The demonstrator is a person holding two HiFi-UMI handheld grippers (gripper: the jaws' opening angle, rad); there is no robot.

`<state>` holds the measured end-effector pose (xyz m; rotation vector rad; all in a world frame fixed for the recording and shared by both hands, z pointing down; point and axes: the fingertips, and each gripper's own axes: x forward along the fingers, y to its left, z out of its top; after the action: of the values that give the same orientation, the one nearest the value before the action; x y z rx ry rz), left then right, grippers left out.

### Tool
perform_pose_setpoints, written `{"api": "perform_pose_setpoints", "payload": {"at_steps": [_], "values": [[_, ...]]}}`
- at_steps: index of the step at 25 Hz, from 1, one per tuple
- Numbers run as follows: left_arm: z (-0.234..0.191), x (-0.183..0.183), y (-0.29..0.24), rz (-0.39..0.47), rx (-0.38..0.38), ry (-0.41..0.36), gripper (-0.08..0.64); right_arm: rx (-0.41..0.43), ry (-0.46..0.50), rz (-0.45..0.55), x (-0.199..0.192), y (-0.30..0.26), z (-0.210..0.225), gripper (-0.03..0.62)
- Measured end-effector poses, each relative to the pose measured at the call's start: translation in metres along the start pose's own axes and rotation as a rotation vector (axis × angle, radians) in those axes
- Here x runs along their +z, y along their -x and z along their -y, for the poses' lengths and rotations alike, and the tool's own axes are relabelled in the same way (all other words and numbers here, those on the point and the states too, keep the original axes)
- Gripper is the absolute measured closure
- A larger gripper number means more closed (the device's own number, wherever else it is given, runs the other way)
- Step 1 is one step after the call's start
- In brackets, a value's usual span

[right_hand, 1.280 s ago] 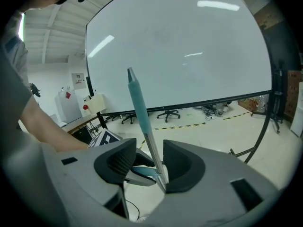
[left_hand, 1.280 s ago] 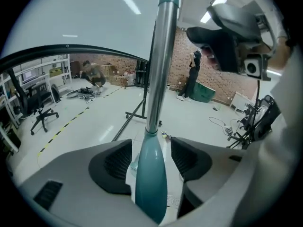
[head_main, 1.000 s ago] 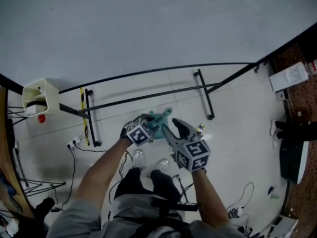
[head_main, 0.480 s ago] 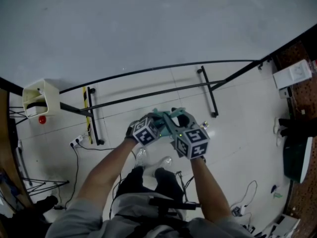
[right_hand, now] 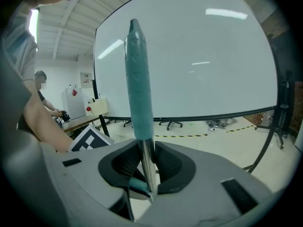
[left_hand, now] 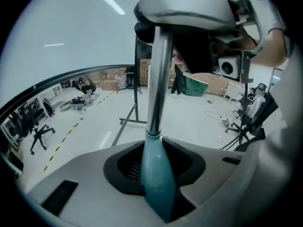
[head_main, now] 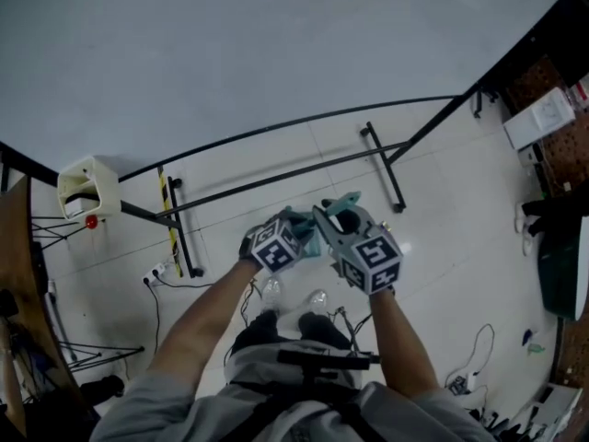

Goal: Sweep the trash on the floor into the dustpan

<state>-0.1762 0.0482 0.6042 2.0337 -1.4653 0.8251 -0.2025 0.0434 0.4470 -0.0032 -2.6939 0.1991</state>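
Containers: a cream box (head_main: pixel 86 188) with a dark opening sits on a stand at the left; its contents are not readable. A dark tub (head_main: pixel 558 279) with a pale rim sits at the right edge of the head view; its inside is not visible.

Task item: only a handle (left_hand: pixel 156 79) shows. It has a bright metal shaft, a teal tapered collar at one end and a teal grip sleeve at the other. The working end is out of every view, so I cannot tell broom from dustpan. The handle is carried clear of the white tiled floor (head_main: pixel 442 219), in front of the person's body. It is near a black tube frame (head_main: pixel 379 168) below a large white panel (head_main: pixel 239 53).

Left gripper (left_hand: pixel 158 176): jaws have just been closing and are clamped on the teal collar. The shaft rises from there toward the right gripper (right_hand: pixel 147 167).

Right gripper: jaws have just been closing and pinch the bare shaft just under the teal sleeve, which stands beyond the jaws.

Pose: both forearms (head_main: pixel 207 316) reach forward from the torso. The grippers are just beside each other with marker cubes facing up, the left tipped down more than the right.
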Motion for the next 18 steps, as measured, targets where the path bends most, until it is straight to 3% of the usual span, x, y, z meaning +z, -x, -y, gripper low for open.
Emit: {"api": "perform_pose_setpoints", "payload": {"at_steps": [6,9,11,14,18], "values": [[0.019,0.022,0.005,-0.013,-0.012,-0.054,0.440,-0.024,0.014,0.034,0.010,0.024,0.010,0.500],[0.026,0.023,0.013,-0.027,-0.011,-0.067,0.442,-0.088,-0.030,0.056,0.013,0.038,0.031,0.502],[0.024,0.012,0.023,-0.012,-0.002,-0.030,0.442,-0.119,-0.073,0.071,0.012,0.055,0.051,0.503],[0.020,0.007,0.037,0.012,0.030,0.052,0.442,-0.098,-0.052,0.069,0.017,0.074,0.048,0.502],[0.027,0.017,0.045,-0.001,0.038,0.071,0.440,-0.155,-0.010,0.076,0.017,0.093,0.044,0.500]]}}
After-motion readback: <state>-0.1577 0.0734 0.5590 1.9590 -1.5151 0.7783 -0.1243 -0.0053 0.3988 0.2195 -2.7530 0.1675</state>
